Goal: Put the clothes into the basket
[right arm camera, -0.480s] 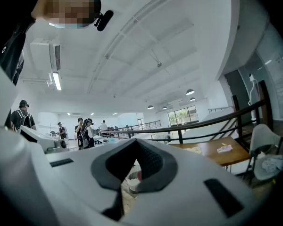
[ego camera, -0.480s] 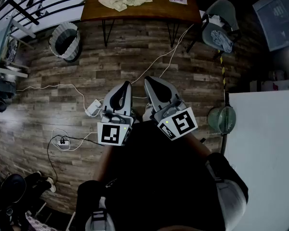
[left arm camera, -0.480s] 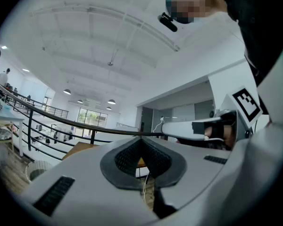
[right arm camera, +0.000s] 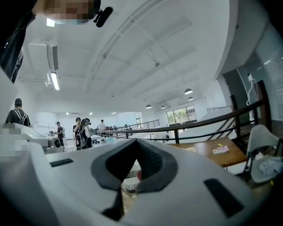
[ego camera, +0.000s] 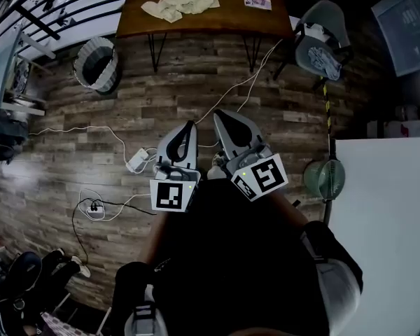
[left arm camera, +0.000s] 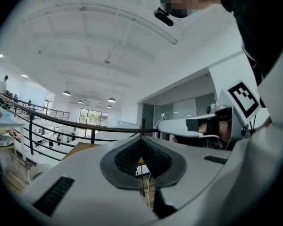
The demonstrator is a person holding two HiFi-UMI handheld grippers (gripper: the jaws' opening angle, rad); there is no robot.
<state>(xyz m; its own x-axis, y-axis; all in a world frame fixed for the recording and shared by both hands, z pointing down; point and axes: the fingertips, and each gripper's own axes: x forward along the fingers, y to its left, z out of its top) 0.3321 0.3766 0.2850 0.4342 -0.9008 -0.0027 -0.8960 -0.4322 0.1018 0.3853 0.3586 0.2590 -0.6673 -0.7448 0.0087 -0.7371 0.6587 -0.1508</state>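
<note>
One ribbed grey basket [ego camera: 78,60] stood upright on the wooden floor [ego camera: 287,96] at the far left, with its mouth turned upward. One pale garment [ego camera: 182,2] lay crumpled on the brown table [ego camera: 217,21]. Its long axis ran from left to right along the table, and it was well apart from the basket. To its right, near it on the table, lay one small packet [ego camera: 257,3] (its print was too small to read). One grey chair [ego camera: 320,33] stood to the right of the table, with some light cloth on its seat. Nearer to the person, two grippers pointed level toward the table. The left gripper [ego camera: 189,124] had its jaws pressed together with nothing between them. The right gripper [ego camera: 218,115] was closed and empty as well. Each carried one cube bearing a black-and-white square pattern.
</note>
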